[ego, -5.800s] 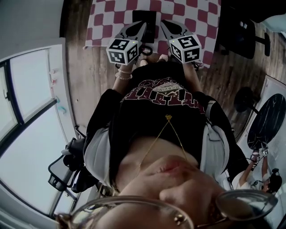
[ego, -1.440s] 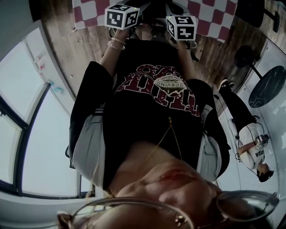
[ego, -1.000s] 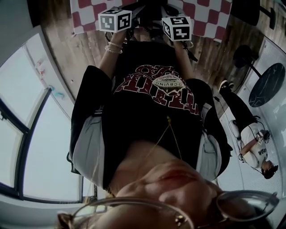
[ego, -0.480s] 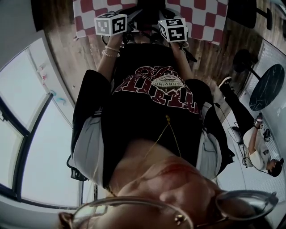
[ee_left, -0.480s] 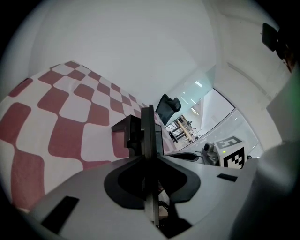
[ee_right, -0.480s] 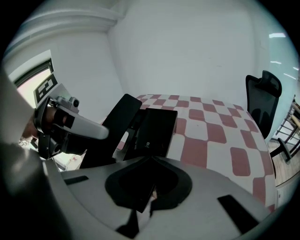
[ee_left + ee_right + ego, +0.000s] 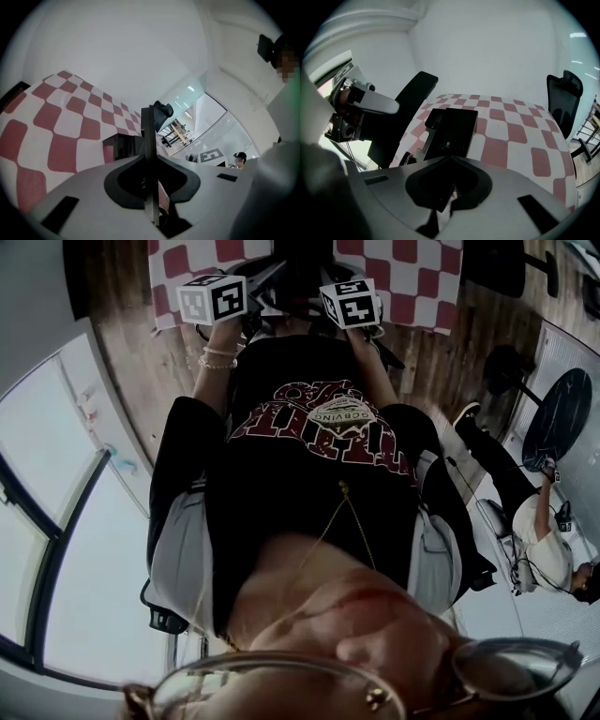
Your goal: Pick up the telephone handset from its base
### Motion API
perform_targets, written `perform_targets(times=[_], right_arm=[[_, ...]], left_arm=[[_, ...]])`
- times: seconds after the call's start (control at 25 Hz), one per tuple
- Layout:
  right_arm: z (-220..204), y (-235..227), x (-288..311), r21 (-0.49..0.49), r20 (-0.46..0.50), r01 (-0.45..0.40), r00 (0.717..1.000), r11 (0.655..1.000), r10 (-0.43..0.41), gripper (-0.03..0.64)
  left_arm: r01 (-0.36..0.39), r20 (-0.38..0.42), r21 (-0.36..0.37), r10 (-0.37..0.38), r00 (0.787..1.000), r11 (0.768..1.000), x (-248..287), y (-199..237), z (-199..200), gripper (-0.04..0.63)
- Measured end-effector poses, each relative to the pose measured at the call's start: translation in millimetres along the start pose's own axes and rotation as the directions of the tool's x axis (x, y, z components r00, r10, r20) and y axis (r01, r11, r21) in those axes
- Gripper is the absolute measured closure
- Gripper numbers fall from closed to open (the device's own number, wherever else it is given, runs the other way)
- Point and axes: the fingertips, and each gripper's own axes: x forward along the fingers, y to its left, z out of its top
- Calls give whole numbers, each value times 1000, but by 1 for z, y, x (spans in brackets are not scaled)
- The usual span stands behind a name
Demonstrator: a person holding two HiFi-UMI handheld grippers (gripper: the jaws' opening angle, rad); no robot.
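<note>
The black telephone base (image 7: 452, 129) lies on the red-and-white checked tablecloth (image 7: 506, 140), its cradle side (image 7: 432, 119) to the left. The black handset (image 7: 405, 117) hangs above the table edge at the left, with a coiled cord (image 7: 406, 157) below it. My left gripper (image 7: 395, 108) is shut on the handset, which shows edge-on as a thin black bar (image 7: 149, 140) between its jaws. My right gripper (image 7: 446, 197) hovers in front of the base, jaws together, holding nothing. In the head view only the marker cubes (image 7: 214, 298) (image 7: 350, 304) show; the jaws are hidden.
A black office chair (image 7: 564, 101) stands beyond the table's right side. The tablecloth (image 7: 51, 136) stretches away left of the left gripper. Round black tables (image 7: 561, 418) and another person (image 7: 539, 549) are on the floor to the right.
In the head view the left marker cube has drifted left and away from the right cube, which keeps its place against the torso. The whole view has shifted slightly.
</note>
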Motion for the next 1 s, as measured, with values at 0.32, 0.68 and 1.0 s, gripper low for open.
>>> perform_targets(times=[0.32, 0.68, 1.0], right_arm=[[1, 2, 2, -17, -24, -9, 1000, 1000, 9, 598], [2, -2, 3, 5, -22, -10, 1000, 1000, 10, 598], [-2, -7, 1, 24, -27, -20, 999, 1000, 20, 598]], left_arm=[[125, 120, -12, -122, 985, 992, -24, -28, 44, 514], [200, 167, 24, -201, 965, 979, -47, -50, 77, 514], [231, 198, 43, -235, 952, 972, -59, -63, 92, 514]])
